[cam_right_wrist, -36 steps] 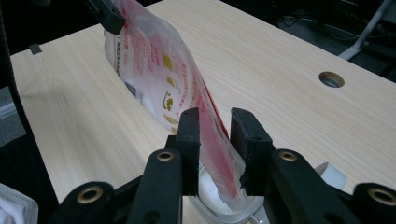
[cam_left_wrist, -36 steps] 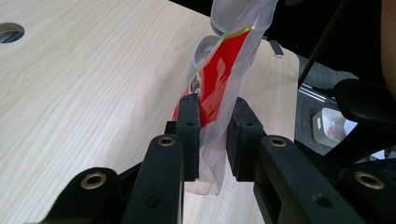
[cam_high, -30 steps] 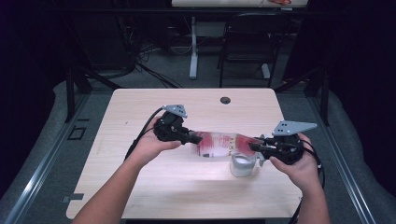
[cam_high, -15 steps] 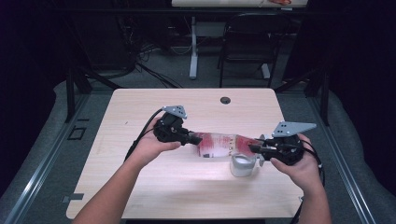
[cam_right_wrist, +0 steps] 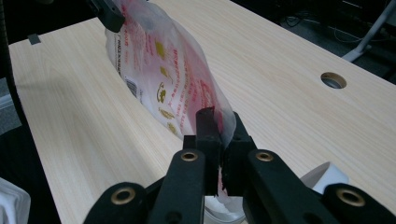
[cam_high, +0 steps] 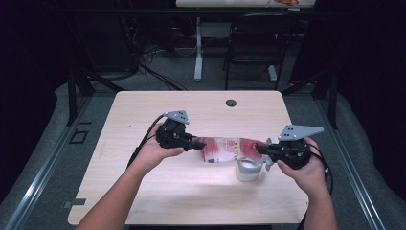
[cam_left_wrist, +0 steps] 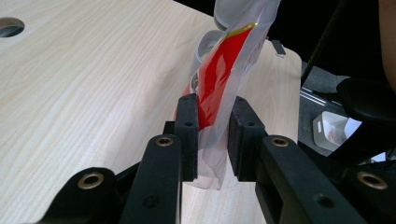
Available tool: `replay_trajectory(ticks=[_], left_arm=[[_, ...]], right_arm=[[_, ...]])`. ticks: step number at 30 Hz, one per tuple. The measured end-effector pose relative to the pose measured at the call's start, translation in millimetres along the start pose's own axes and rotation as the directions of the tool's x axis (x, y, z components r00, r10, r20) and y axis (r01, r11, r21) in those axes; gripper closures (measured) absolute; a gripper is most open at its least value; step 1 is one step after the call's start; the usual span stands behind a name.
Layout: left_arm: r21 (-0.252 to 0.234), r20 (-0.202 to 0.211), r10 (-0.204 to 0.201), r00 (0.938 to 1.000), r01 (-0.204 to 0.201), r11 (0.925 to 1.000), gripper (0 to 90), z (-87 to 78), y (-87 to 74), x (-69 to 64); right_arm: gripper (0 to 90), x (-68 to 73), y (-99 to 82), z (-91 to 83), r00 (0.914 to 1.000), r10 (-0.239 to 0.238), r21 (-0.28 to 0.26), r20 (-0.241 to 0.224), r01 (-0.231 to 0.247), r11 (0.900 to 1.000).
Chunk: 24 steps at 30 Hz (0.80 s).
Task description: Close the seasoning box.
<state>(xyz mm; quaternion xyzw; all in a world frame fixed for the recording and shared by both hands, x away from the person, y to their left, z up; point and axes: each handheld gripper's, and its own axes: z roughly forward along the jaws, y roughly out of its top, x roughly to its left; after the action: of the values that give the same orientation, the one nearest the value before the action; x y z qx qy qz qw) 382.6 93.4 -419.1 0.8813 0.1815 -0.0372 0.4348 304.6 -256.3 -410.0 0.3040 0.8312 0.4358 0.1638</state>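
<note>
A red-and-white plastic pouch (cam_high: 225,148) hangs stretched between my two grippers, just above the table (cam_high: 191,110). My left gripper (cam_high: 198,143) pinches its left end; in the left gripper view the pouch (cam_left_wrist: 219,79) sits between the pads of that gripper (cam_left_wrist: 212,116). My right gripper (cam_high: 261,149) has just been closing its jaws, and they now clamp the pouch's other edge. The right gripper view shows this gripper (cam_right_wrist: 218,126) tight on the pouch (cam_right_wrist: 163,70). A white cup (cam_high: 249,170) stands under the pouch's right end.
A round cable hole (cam_high: 231,103) lies at the table's far edge. Beyond the table are a black chair (cam_high: 253,52) and a desk leg (cam_high: 198,48). A white bin (cam_left_wrist: 334,128) sits on the floor beside the table. Cables trail from both grippers.
Both hands and the pouch keep their places. Any jaw movement is too small to make out in the high view.
</note>
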Motion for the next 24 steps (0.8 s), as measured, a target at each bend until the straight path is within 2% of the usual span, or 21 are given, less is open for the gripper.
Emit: replay_trajectory(ticks=[1, 4, 8, 12, 16, 24], left_arm=[[0.002, -0.017, -0.004, 0.9999, 0.004, 1.0000, 75.8, -0.4, -0.7, -0.8], [-0.010, -0.001, -0.003, 1.0000, 0.003, 0.9999, 75.2, -0.4, -4.4, 0.6], [-0.002, -0.011, -0.001, 0.9999, 0.001, 1.0000, 72.9, -0.7, -8.8, 1.8], [-0.034, -0.008, -0.011, 0.9999, 0.011, 0.9994, 69.8, -2.1, -14.7, 3.3], [-0.046, -0.011, -0.015, 0.9998, 0.014, 0.9988, 68.6, -6.4, -21.4, 3.8], [-0.066, -0.044, -0.036, 0.9984, 0.033, 0.9972, 68.2, -16.1, -39.8, 8.4]], right_arm=[[89.2, 0.5, 0.2, 0.1, 1.0000, -0.001, -0.006, -0.001, 0.001, 1.0000], [89.5, 1.9, 1.1, -0.2, 1.0000, -0.007, -0.016, -0.003, 0.007, 0.9998], [89.8, 3.9, 2.5, 0.8, 0.9998, -0.016, -0.023, -0.012, 0.016, 0.9996], [89.9, 7.8, 4.9, 1.8, 0.9993, -0.036, -0.022, -0.002, 0.036, 0.9991], [89.9, 12.6, 7.8, 3.6, 0.9987, -0.051, -0.023, 0.010, 0.051, 0.9984], [90.0, 25.1, 22.0, 15.4, 0.9951, -0.098, 0.014, -0.005, 0.098, 0.9951]])
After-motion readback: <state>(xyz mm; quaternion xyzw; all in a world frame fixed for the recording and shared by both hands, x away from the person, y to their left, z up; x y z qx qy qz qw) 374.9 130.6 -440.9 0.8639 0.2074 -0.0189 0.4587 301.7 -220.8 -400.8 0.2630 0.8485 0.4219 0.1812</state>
